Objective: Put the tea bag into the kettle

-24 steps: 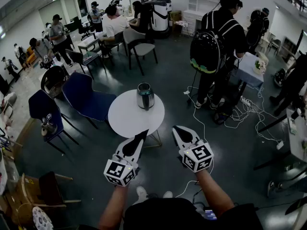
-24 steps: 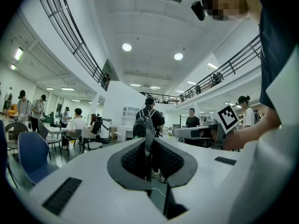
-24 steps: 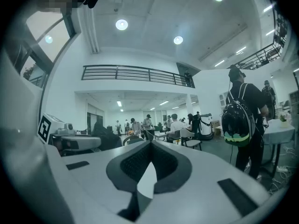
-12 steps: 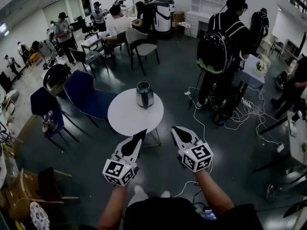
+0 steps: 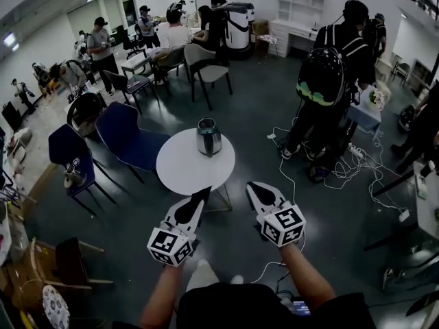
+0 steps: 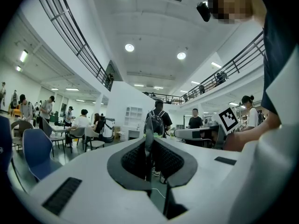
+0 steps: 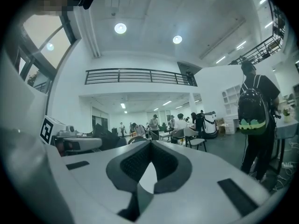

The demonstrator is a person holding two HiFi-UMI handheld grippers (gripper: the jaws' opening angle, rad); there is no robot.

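Head view: kettle (image 5: 208, 136) on table (image 5: 186, 171) (left tongs (image 5: 205, 191), right tongs (image 5: 252, 186) closed).

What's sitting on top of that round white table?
Only a metal kettle, standing upright near the far edge of the table. Nothing else shows on the tabletop. What is inside the kettle cannot be seen from this view.

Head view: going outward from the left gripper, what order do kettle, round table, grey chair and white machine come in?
1. Round table, just ahead of the left gripper.
2. Kettle, on its far side.
3. Grey chair, beyond the table.
4. White machine, at the back.
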